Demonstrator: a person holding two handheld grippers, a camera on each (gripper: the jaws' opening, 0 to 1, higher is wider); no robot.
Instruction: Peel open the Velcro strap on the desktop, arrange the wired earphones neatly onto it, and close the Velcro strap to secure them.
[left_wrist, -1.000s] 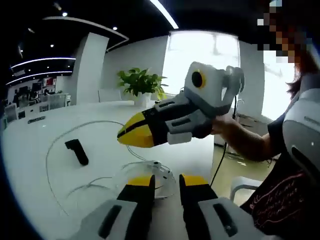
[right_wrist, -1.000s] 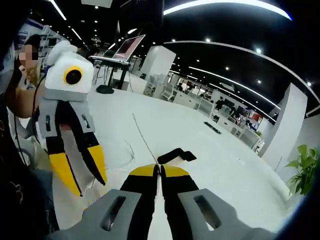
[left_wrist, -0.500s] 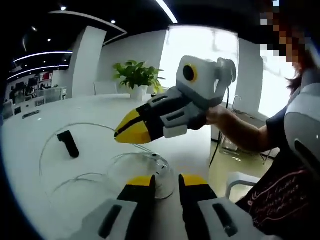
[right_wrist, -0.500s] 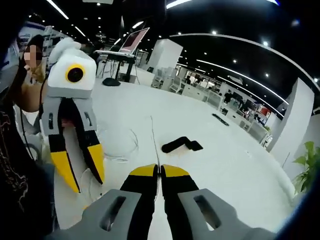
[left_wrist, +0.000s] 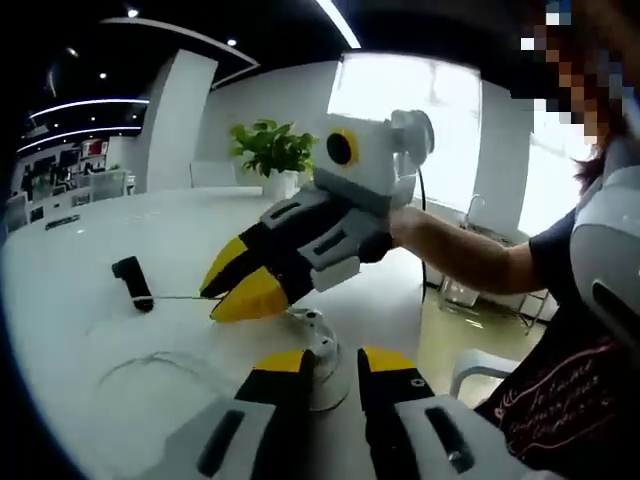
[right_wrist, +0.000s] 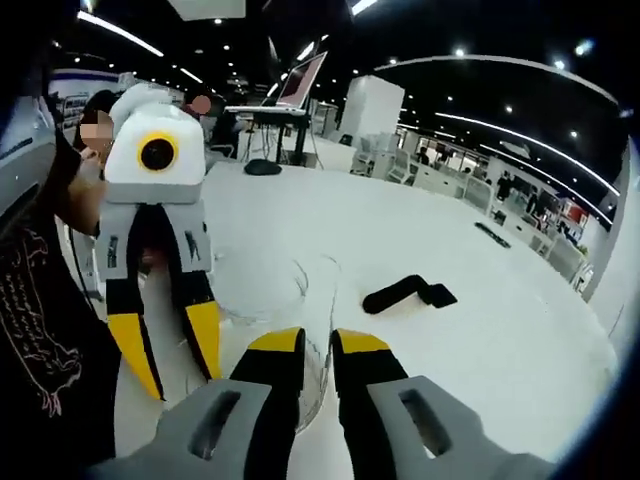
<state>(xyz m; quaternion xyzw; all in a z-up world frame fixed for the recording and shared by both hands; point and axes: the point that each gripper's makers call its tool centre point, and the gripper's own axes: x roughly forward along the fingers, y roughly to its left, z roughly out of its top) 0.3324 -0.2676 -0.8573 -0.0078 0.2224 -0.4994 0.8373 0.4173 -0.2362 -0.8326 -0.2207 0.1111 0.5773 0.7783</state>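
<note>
The earphone cable (right_wrist: 318, 290) is showing as a faint line on the white desk (right_wrist: 520, 330) — its full run is too thin to trace, and its earbuds are too small to make out. In the left gripper view the right gripper (left_wrist: 232, 290) is hiding part of the cable (left_wrist: 150, 362). The strap (left_wrist: 132, 283) is reading as a dark bar — open or closed, I cannot tell.

Bright ceiling strips, blown-out window glare, heavy fisheye bending, slight motion blur
</note>
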